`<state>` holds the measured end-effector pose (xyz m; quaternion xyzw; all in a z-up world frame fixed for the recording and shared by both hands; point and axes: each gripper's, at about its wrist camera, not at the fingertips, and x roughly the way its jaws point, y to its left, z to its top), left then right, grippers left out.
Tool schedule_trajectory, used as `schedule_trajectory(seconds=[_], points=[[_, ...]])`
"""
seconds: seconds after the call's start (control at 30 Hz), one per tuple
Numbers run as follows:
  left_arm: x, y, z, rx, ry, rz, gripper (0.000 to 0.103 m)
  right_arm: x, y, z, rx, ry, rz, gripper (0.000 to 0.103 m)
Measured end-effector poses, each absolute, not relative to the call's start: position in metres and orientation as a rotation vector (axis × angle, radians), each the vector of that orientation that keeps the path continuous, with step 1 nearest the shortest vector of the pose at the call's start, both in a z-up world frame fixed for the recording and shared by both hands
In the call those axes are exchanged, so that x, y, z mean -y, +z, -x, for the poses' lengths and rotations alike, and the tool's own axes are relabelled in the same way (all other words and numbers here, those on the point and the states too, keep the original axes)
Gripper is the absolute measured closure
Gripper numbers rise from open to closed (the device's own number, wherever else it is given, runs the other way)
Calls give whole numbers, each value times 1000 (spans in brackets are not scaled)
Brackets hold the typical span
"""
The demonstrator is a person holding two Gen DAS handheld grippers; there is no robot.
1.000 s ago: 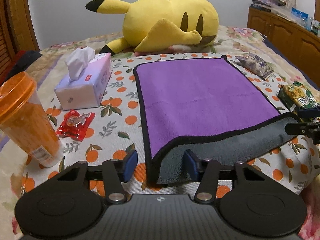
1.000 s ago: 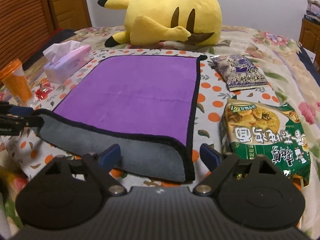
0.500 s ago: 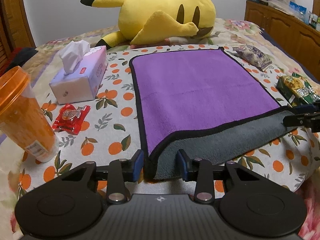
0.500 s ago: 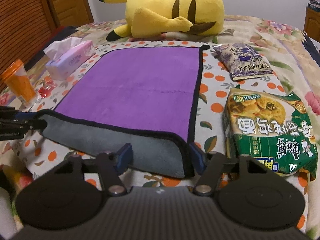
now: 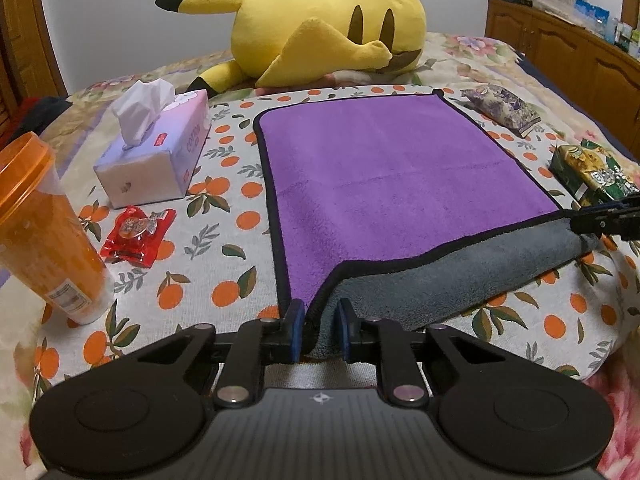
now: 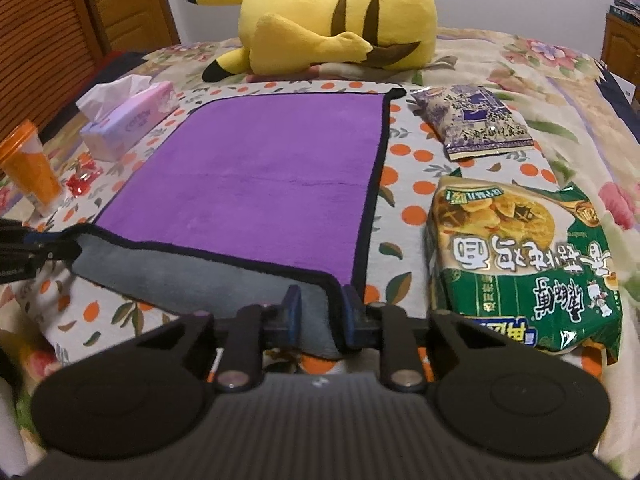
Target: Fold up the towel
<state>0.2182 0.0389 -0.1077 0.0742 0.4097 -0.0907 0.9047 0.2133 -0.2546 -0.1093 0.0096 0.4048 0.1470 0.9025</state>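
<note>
The towel (image 5: 392, 176) lies flat on the bed ahead of both grippers, not folded yet. The left gripper (image 5: 319, 330) and right gripper (image 6: 318, 318) have just been closing, each pinching one near corner; the fold itself remains.

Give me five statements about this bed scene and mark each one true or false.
1. Each gripper has a near corner of the towel between its fingers. True: left gripper, right gripper.
2. The near edge of the towel is turned over, showing grey. True.
3. The tissue box lies on the towel. False: it sits beside it, on the orange-patterned cloth.
4. The yellow plush toy lies beyond the towel's far edge. True.
5. The orange cup lies on its side. False: it stands upright.
</note>
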Motion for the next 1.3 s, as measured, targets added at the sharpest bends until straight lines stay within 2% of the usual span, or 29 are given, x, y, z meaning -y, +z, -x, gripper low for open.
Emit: schedule_trajectory(seconds=[0.07, 0.13, 0.2, 0.37, 0.4, 0.43, 0.5, 0.57, 0.6, 0.73, 1.3], points=[[-39, -108, -218, -847, -187, -157, 84, 257, -108, -213, -831, 302, -24, 75], [-38, -108, -218, -850, -187, -158, 84, 258, -108, -214, -828, 292, -25, 64], [-39, -109, -218, -851, -187, -160, 84, 259, -110, -215, -837, 286, -28, 56], [-38, -109, -218, -851, -187, -160, 84, 258, -111, -215, -846, 305, -25, 56], [-38, -109, -218, -851, -187, -160, 84, 257, -111, -215, -847, 314, -20, 59], [-39, -109, -218, -850, -187, -161, 84, 255, -111, -214, -846, 325, -14, 70], [-38, -108, -217, -846, -192, -162, 85, 252, -111, -213, -850, 341, 5, 85], [-37, -107, -216, -835, -198, -164, 91, 249, -109, -212, -840, 348, 25, 95], [-37, -106, -216, -829, -194, -164, 91, 249, -108, -211, -836, 350, 28, 98], [-38, -101, -214, -798, -198, -147, 96, 255, -103, -212, -800, 332, -3, 99], [-40, -71, -211, -678, -213, -92, 96, 260, -83, -212, -646, 341, 1, 99]])
